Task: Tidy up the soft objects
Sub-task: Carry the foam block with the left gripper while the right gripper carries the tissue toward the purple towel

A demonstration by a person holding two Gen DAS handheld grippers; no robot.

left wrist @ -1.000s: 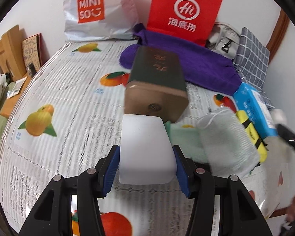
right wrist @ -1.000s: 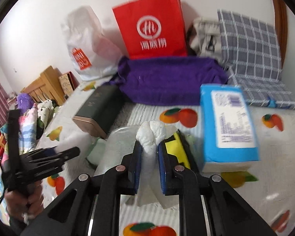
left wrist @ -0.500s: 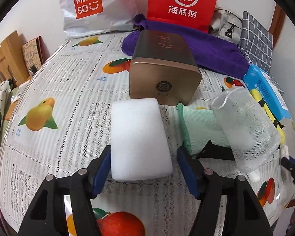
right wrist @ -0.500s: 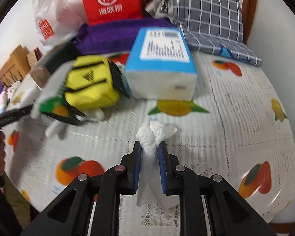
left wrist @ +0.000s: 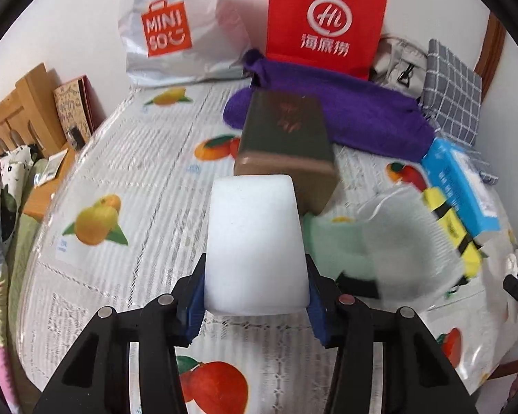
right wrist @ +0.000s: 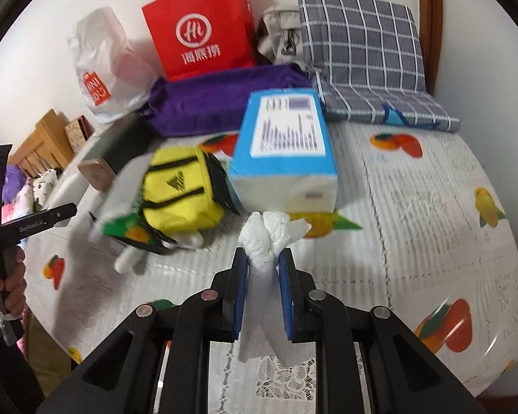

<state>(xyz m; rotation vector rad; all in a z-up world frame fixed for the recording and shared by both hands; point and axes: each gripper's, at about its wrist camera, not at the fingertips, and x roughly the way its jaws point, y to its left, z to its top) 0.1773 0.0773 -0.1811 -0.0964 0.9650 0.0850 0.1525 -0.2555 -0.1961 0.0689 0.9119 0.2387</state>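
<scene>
Left gripper [left wrist: 255, 296] closing on sponge [left wrist: 253, 241], pads at its sides, near front edge of bed [left wrist: 148, 179]; squeeze probably secures lift. Right gripper [right wrist: 264, 286] clamps tissue wad [right wrist: 271, 234] below tissue pack [right wrist: 286, 151], likely next to be sorted.

On the bed [left wrist: 127, 158], a sponge [left wrist: 255, 245] lies in front of a box [left wrist: 286, 145]. Right of the sponge sit a mesh pouch [left wrist: 411, 241], a small bag [right wrist: 179, 189] and a tissue pack [right wrist: 286, 145]. Behind them a towel [left wrist: 345, 110] stretches before two shopping bags [left wrist: 324, 17] against the wall.
</scene>
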